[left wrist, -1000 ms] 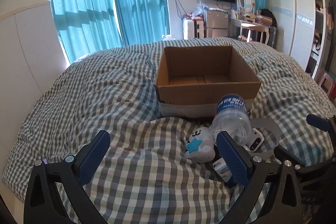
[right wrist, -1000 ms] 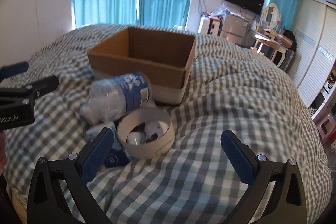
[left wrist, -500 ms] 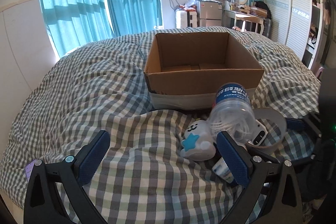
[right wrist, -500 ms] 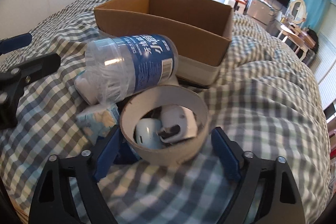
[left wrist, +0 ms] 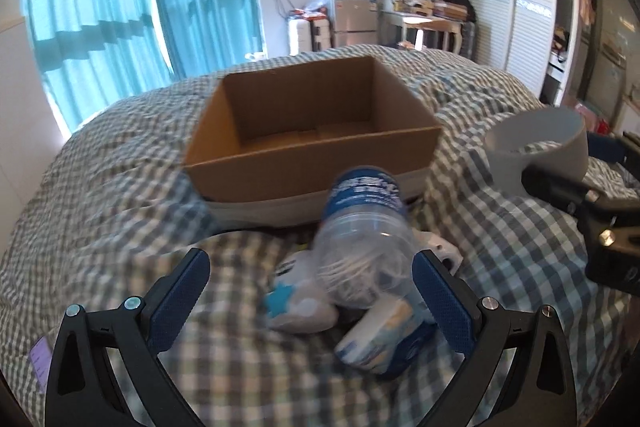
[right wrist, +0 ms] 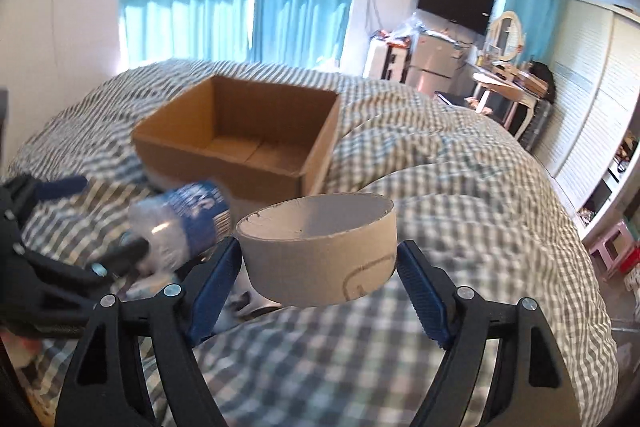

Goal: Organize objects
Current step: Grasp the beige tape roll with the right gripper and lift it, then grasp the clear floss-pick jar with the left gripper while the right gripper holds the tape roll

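Meanwhile, clamped right gripper (right wrist: 319, 265) around cardboard ring (right wrist: 319, 251), lifted above checkered quilt (right wrist: 460, 195); left gripper (left wrist: 310, 293) spread wide near bottle (left wrist: 362, 227), box (left wrist: 316, 131) behind.

Cardboard ring (right wrist: 320, 255) lifted off the bed.
My bottle (left wrist: 366, 227) lies tipped against the open, empty box (left wrist: 316, 143).

Both handheld grippers share one build: black plastic frames with triangular cut-outs, silver screw heads at the joints, and ribbed blue pads lining the fingers of the left gripper (left wrist: 310, 301) and the right gripper (right wrist: 318, 293).
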